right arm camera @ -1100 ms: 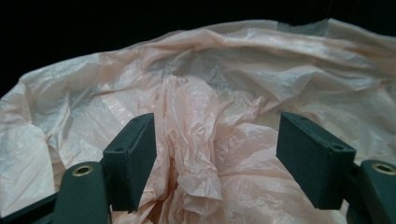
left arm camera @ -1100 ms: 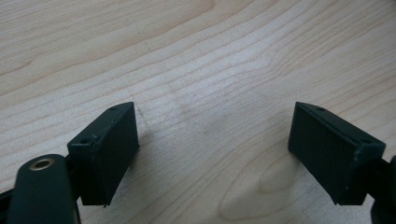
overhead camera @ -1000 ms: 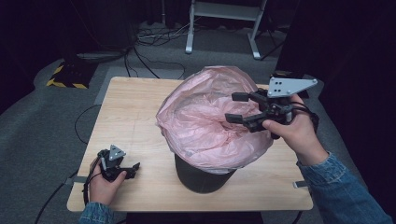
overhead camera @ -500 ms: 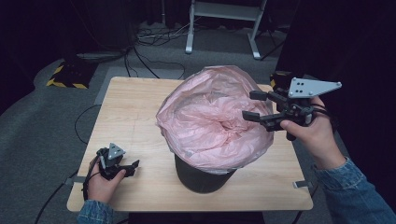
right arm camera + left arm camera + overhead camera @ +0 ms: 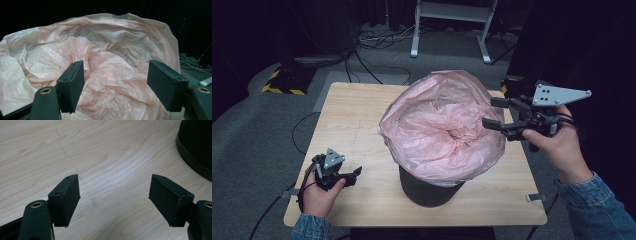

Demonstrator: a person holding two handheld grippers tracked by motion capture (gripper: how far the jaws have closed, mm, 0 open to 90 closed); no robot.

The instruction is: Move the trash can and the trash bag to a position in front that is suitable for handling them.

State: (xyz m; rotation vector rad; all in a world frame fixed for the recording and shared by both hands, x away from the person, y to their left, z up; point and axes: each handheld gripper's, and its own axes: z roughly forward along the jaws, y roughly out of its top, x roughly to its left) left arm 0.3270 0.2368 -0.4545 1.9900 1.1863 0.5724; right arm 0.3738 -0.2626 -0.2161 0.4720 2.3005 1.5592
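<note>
The pink bag [image 5: 442,127] lines the dark bin [image 5: 429,187] standing on the counter [image 5: 357,115]. The right gripper [image 5: 497,114] hovers at the bag's right rim, fingers spread, nothing between them. The left gripper [image 5: 354,175] sits left of the bin above bare counter; its fingers, having just narrowed slightly, stand spread and empty.

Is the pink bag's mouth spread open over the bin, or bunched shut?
Spread open. The pink bag drapes over the dark bin's rim, and its crumpled middle sinks inward. How deep it goes cannot be told.
</note>
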